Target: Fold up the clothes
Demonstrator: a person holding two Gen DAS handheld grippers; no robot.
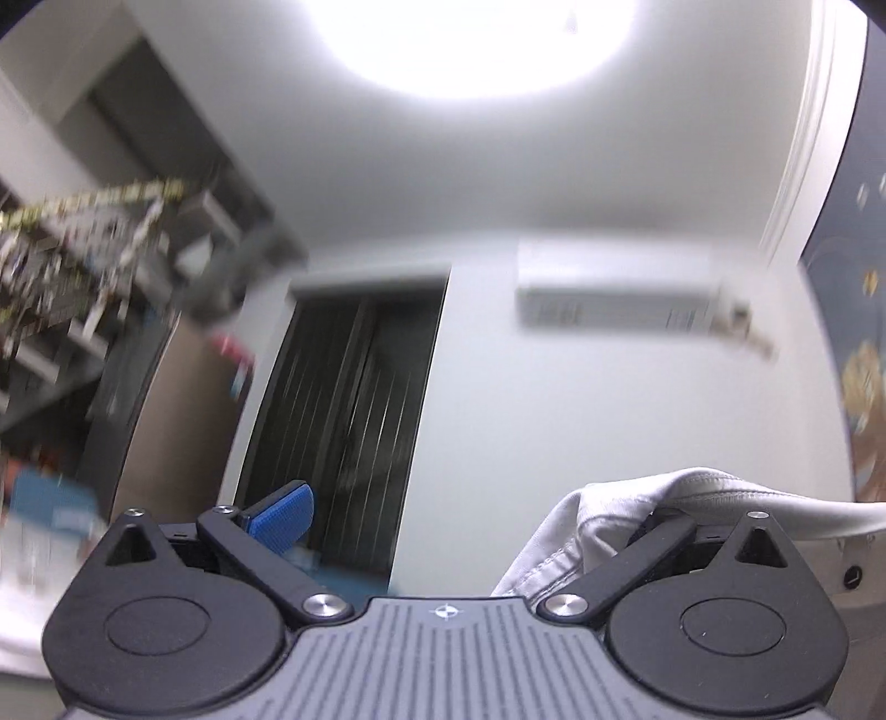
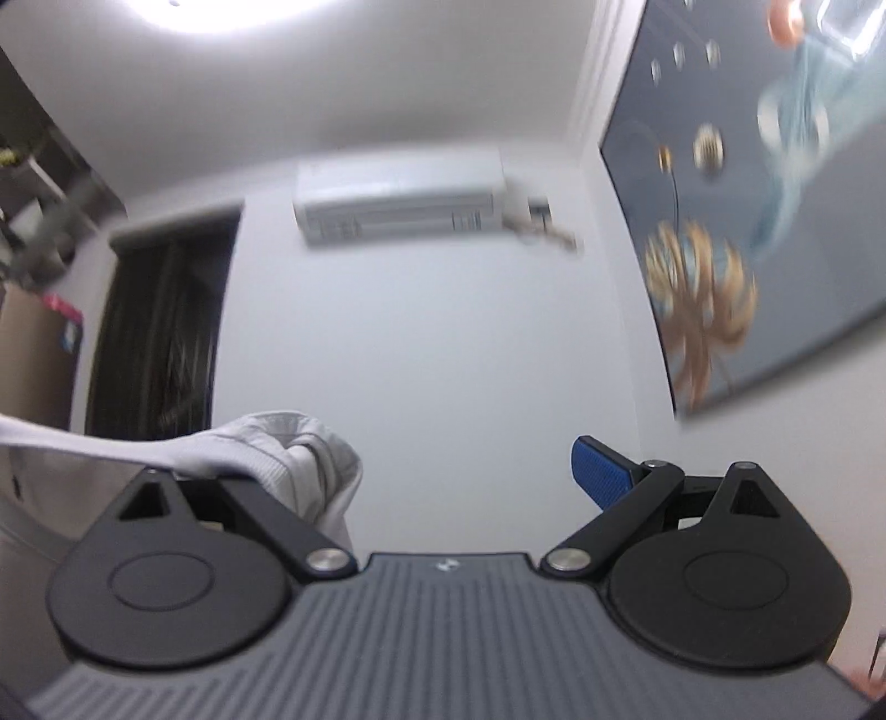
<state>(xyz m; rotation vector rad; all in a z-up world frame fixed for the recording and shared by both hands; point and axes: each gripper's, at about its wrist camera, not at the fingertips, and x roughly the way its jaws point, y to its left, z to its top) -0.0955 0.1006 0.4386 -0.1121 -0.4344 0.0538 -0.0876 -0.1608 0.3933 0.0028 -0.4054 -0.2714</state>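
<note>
While both cameras tilt up toward the ceiling, the left gripper (image 1: 470, 515) stands with its fingers spread wide, white garment (image 1: 653, 515) draped over its right finger, the blue pad (image 1: 282, 512) on the other bare. The right gripper (image 2: 459, 471) is likewise spread, the same pale cloth bunched over its left finger, its blue pad (image 2: 601, 471) uncovered. Neither pinches the fabric between its fingers. No work surface shows. Beyond, a white wall carries an air conditioner (image 2: 398, 202), its labels too blurred to read. A dark doorway (image 1: 349, 415) lies left, cluttered shelves (image 1: 83, 266) beside it, a blue-and-gold painting (image 2: 747, 221) right, a ceiling light (image 1: 470, 39) glaring overhead.
</note>
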